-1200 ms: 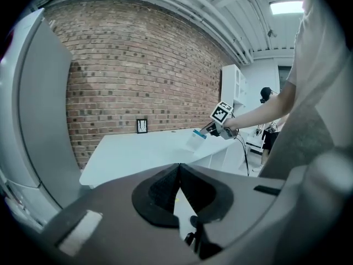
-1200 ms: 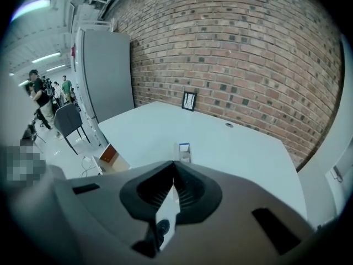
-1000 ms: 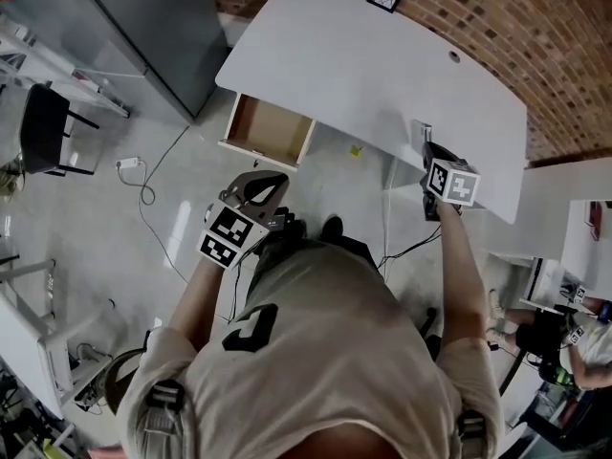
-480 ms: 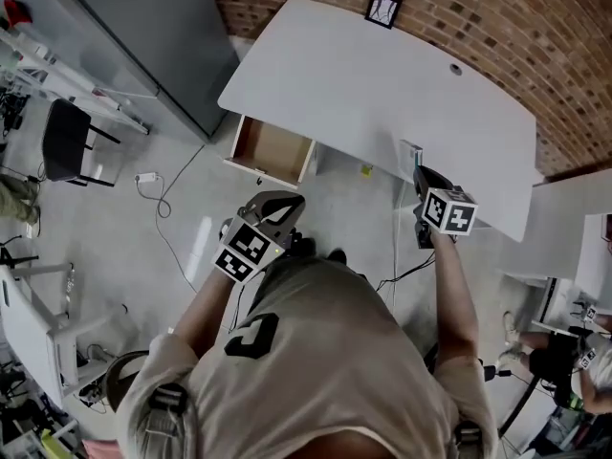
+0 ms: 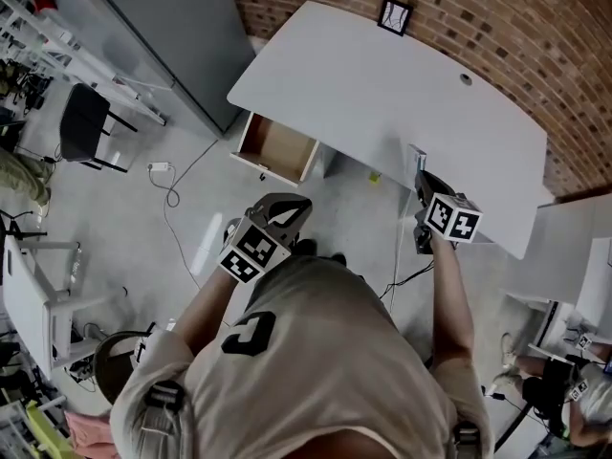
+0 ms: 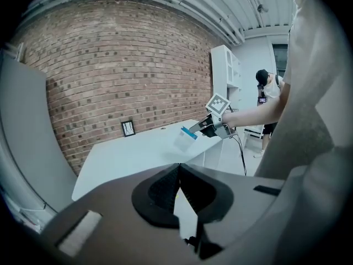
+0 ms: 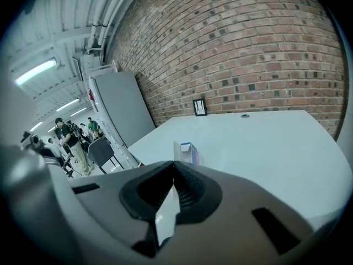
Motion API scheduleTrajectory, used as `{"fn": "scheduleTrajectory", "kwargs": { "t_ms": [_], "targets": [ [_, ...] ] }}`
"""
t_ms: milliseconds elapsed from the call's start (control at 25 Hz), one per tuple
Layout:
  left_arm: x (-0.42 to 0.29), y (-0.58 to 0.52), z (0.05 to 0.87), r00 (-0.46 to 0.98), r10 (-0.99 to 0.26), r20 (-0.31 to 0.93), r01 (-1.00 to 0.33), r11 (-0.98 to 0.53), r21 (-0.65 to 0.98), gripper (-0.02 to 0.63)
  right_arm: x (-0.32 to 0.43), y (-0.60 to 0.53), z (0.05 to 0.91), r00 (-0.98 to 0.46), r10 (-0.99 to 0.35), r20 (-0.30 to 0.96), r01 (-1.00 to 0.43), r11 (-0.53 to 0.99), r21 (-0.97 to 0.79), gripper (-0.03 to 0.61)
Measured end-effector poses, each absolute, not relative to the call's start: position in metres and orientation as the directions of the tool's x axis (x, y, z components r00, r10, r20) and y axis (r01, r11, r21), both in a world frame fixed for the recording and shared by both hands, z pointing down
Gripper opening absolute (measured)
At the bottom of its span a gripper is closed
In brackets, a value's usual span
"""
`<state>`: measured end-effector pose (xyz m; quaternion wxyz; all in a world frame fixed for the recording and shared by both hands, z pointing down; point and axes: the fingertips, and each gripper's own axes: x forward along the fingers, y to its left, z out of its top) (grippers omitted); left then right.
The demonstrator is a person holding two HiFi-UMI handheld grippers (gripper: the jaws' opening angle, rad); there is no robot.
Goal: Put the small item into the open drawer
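A small white box with a blue end stands upright near the front edge of the white table. My right gripper is just behind it, jaws shut and empty; in the right gripper view the box stands just beyond the closed tips. The open drawer, brown inside and empty, sticks out under the table's left front. My left gripper hovers over the floor in front of the drawer, shut on nothing. The left gripper view shows the box ahead of the right gripper.
A tall grey cabinet stands left of the table, against the brick wall. A small framed card leans at the table's back edge. A black chair and a floor cable lie to the left; another white table is at right.
The head view has shifted a little down and right. Both grippers keep their places relative to the table and stay shut.
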<state>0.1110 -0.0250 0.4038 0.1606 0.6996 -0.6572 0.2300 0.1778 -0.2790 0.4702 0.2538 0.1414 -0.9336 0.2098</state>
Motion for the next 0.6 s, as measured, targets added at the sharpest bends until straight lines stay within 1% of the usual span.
{"fn": "scheduleTrajectory", "kwargs": {
  "t_ms": [120,280,360,600],
  "targets": [
    [0.117,-0.025,0.404,0.005,-0.84,0.543,-0.995,-0.06,-0.083,0.005,0.176,-0.277,0.469,-0.852,-0.117,0.51,-0.345,0.858,-0.38,0.006],
    [0.122,-0.024,0.402,-0.033,-0.833,0.552,-0.996,-0.022,-0.091,0.005,0.173,-0.269,0.47,-0.884,-0.047,0.466,-0.309,0.806,-0.504,0.006],
    [0.125,-0.021,0.403,-0.046,-0.824,0.564,-0.996,-0.007,-0.092,0.005,0.171,-0.264,0.47,-0.893,-0.02,0.45,-0.287,0.796,-0.533,0.006],
    [0.141,-0.014,0.409,-0.032,-0.804,0.594,-0.998,-0.011,-0.069,0.005,0.167,-0.253,0.473,-0.914,0.051,0.403,-0.232,0.749,-0.621,0.006]
  ]
}}
